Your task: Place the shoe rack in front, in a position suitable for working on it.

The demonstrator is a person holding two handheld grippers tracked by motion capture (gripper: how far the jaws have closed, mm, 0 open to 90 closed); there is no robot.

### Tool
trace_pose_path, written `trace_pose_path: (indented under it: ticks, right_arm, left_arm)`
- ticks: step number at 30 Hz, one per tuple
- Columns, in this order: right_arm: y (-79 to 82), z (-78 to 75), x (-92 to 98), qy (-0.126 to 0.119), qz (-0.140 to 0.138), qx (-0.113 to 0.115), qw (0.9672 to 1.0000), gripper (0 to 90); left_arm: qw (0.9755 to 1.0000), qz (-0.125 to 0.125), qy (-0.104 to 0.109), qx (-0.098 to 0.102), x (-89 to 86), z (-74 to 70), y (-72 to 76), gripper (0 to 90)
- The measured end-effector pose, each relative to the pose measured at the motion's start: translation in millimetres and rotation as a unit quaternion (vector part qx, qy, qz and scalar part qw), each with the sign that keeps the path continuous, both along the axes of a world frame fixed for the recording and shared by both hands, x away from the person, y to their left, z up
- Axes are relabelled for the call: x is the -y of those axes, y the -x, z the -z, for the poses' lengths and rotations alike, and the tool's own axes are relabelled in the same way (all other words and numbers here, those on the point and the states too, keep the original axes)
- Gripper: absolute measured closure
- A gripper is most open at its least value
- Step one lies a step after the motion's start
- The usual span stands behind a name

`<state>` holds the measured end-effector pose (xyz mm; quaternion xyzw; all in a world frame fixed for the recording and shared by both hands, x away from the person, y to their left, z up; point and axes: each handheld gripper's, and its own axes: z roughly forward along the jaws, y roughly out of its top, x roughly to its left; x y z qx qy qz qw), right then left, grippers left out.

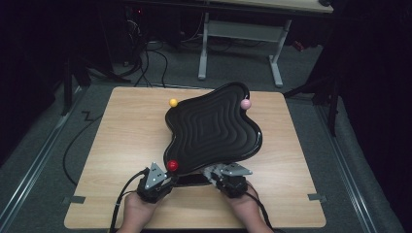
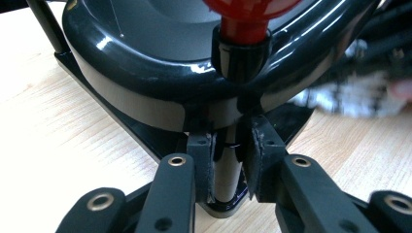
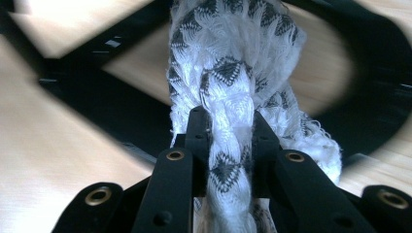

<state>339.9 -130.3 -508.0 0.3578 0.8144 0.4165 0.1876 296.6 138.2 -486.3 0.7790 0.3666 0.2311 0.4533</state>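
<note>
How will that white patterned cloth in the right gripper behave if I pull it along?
The cloth is bunched and frayed at its edges, so it will probably hang limp rather than hold a shape. It looks light, likely trailing behind the right gripper. Its loose weave might snag on the black tray or its stand.

Left gripper [image 2: 227,167] jaws clamped on a pale upright post [image 2: 227,170] under a glossy black wavy-rimmed plastic tray [image 2: 145,73]. The post runs down to a flat black base plate [image 2: 160,141] lying on the light wooden table [image 2: 53,126]. Above the post, a black collar [image 2: 241,54] set in the tray rim carries a red glossy knob [image 2: 245,14], cut off at the top edge. Blurred white-and-black patterned cloth [image 2: 350,94] sits at right, just beyond the tray.
</note>
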Motion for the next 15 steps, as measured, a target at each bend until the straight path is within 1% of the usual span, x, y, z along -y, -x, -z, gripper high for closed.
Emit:
trace_pose_path:
  ticks: [1, 3, 4, 6, 8, 10, 11, 13, 15]
  right_arm:
    - [3.6, 0.7, -8.4, -0.001, -0.013, 0.001, 0.9999, 76.7]
    - [8.8, 0.9, -20.6, -0.007, -0.029, -0.004, 0.9995, 76.9]
    - [12.1, 1.2, -28.9, -0.009, -0.044, -0.005, 0.9990, 77.0]
    - [17.3, 1.6, -40.1, -0.005, -0.064, -0.001, 0.9979, 77.3]
    - [22.4, 2.1, -49.7, -0.008, -0.086, -0.006, 0.9962, 77.7]
    - [24.8, 3.5, -53.4, -0.015, -0.096, -0.011, 0.9952, 77.9]
    - [25.4, 4.0, -54.2, -0.015, -0.100, -0.012, 0.9948, 78.0]
    - [25.7, 1.8, -51.7, -0.011, -0.097, -0.001, 0.9952, 78.0]
    - [23.2, -3.6, -41.9, -0.013, -0.082, 0.012, 0.9965, 78.0]
  left_arm:
    - [1.0000, 0.000, 0.000, 0.000, 0.0, 0.0, 0.0, 74.9]
    - [1.0000, 0.001, 0.000, 0.000, -0.1, 0.0, -0.1, 74.9]
    - [1.0000, 0.001, 0.000, 0.000, -0.2, 0.1, -0.1, 74.9]
    - [1.0000, 0.000, 0.000, 0.000, -0.1, 0.1, 0.0, 74.9]
    - [1.0000, 0.000, 0.000, 0.001, 0.0, 0.2, 0.2, 74.9]
    - [1.0000, -0.001, 0.000, 0.001, 0.0, 0.2, 0.2, 74.9]
    - [1.0000, -0.001, 0.000, 0.001, 0.0, 0.2, 0.2, 74.9]
    - [1.0000, -0.001, 0.000, 0.001, 0.0, 0.2, 0.2, 74.9]
    - [1.0000, 0.000, 0.000, 0.001, -0.1, 0.2, 0.2, 74.9]
